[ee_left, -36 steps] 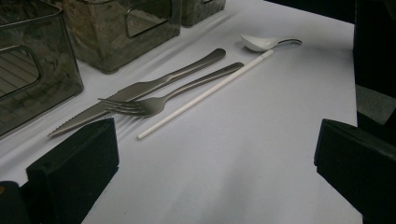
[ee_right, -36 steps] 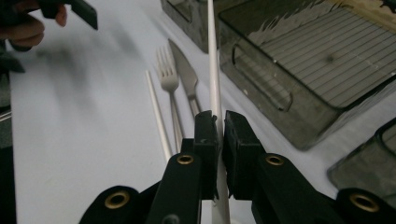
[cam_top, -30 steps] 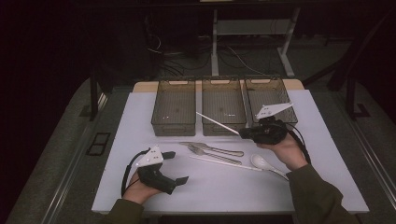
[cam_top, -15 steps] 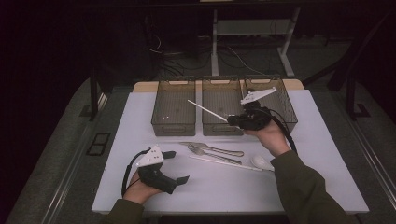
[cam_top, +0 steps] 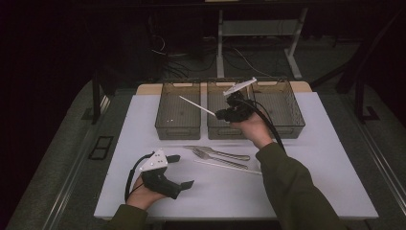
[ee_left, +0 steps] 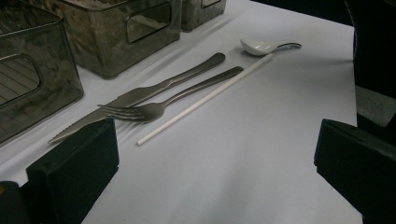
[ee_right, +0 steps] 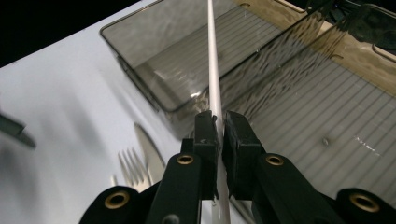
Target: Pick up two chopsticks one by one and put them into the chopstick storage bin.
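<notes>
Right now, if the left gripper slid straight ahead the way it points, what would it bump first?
Probably the fork and the white stick beside it, lying just ahead of the open left gripper. Depth is hard to judge.

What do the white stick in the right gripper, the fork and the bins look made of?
The white stick looks like matte plastic, possibly a chopstick: even white, no shine. The fork looks like brushed metal, grey with soft highlights. The bins look like smoky translucent plastic; their ribbed floors show through the walls.
</notes>
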`<control>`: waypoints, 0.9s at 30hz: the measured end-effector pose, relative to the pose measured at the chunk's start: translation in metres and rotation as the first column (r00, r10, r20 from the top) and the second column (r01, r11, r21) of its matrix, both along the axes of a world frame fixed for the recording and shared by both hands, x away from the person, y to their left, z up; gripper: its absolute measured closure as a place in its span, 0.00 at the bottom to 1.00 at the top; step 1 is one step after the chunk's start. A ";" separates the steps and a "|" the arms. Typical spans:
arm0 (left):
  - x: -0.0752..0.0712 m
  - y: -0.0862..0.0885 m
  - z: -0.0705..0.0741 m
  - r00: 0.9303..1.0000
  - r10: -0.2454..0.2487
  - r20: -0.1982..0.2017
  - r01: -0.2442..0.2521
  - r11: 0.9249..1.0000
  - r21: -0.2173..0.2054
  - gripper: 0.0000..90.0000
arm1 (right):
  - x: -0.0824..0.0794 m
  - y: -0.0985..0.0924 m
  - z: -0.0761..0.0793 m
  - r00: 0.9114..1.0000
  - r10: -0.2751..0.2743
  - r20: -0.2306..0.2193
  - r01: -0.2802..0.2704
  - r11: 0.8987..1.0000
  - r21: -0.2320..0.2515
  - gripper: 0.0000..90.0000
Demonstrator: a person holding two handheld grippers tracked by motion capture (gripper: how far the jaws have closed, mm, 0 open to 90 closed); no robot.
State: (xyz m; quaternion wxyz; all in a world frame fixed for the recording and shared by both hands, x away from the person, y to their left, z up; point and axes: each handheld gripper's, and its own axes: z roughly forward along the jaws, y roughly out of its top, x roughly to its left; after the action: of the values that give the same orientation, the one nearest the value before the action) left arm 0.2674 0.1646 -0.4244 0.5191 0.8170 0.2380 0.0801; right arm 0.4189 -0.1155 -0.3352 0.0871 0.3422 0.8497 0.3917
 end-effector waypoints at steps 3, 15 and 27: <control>0.000 0.000 0.000 1.000 -0.002 0.001 0.002 1.000 0.002 0.00 | 0.008 0.012 0.000 1.000 -0.007 -0.005 0.007 1.000 -0.015 0.93; 0.000 -0.001 0.000 1.000 -0.012 0.006 0.012 1.000 -0.004 0.00 | 0.036 0.056 -0.011 0.999 -0.037 -0.028 0.035 0.996 -0.077 0.93; 0.000 -0.001 0.001 1.000 -0.017 0.000 0.017 1.000 -0.018 0.00 | 0.061 0.091 -0.025 0.995 -0.079 -0.054 0.073 0.991 -0.109 0.93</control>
State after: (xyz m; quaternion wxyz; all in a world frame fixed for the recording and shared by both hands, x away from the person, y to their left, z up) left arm 0.2673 0.1639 -0.4238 0.5269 0.8144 0.2318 0.0734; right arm 0.4796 -0.0247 -0.3598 0.0951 0.3806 0.8579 0.3318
